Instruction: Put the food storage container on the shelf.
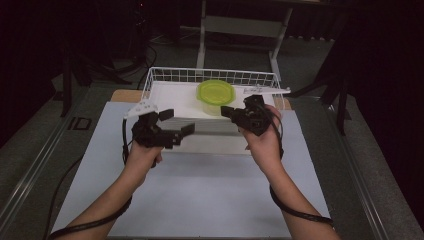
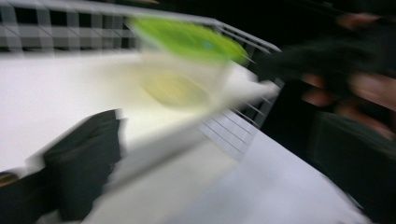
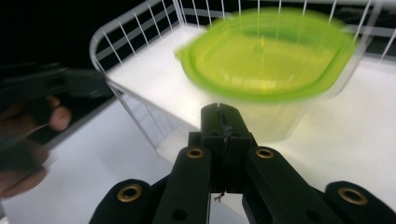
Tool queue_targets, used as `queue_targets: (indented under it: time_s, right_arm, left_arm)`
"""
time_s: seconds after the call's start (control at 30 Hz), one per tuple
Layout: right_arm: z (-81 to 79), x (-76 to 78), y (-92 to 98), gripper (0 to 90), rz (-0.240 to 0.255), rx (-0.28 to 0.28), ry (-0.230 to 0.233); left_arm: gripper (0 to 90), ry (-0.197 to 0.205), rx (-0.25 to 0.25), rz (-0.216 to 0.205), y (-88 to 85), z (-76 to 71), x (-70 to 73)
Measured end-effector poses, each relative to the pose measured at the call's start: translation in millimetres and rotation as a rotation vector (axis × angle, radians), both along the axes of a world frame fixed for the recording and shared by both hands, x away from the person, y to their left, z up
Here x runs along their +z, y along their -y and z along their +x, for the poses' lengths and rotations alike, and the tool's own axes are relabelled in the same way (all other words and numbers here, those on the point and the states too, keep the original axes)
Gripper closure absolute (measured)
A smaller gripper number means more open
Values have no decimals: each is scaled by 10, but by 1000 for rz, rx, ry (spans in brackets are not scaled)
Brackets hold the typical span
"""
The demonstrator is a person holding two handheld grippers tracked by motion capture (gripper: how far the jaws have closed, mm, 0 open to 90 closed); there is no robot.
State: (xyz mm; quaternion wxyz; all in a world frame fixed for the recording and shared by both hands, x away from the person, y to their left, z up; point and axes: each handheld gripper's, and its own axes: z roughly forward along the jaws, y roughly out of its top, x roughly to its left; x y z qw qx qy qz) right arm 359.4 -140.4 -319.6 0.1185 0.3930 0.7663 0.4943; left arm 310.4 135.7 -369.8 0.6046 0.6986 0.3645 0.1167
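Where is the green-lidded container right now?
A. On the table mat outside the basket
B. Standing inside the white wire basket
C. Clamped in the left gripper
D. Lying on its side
B: the green-lidded container stands upright on the floor of the white wire basket, and neither gripper holds it.

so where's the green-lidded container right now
In the high view the green-lidded container sits inside the white wire basket, near its front, just beyond the right gripper.
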Motion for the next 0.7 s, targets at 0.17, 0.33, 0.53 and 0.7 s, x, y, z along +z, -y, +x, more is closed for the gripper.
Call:
queue_targets:
  time_s: [0.17,0.33,0.53,0.7]
  right_arm:
    - [138,-193,-74,900,12,-23,-49]
    - [212,-256,-115,900,15,-34,-59]
    - [288,-289,-156,900,-2,-50,-67]
    - [336,-284,-145,899,-7,-67,-69]
  left_arm:
    - [7,26,-19,16,37,-197,-195]
    - [7,36,-8,20,65,-311,-317]
    - [7,38,-23,32,112,-401,-385]
    - [7,51,-28,40,138,-454,-389]
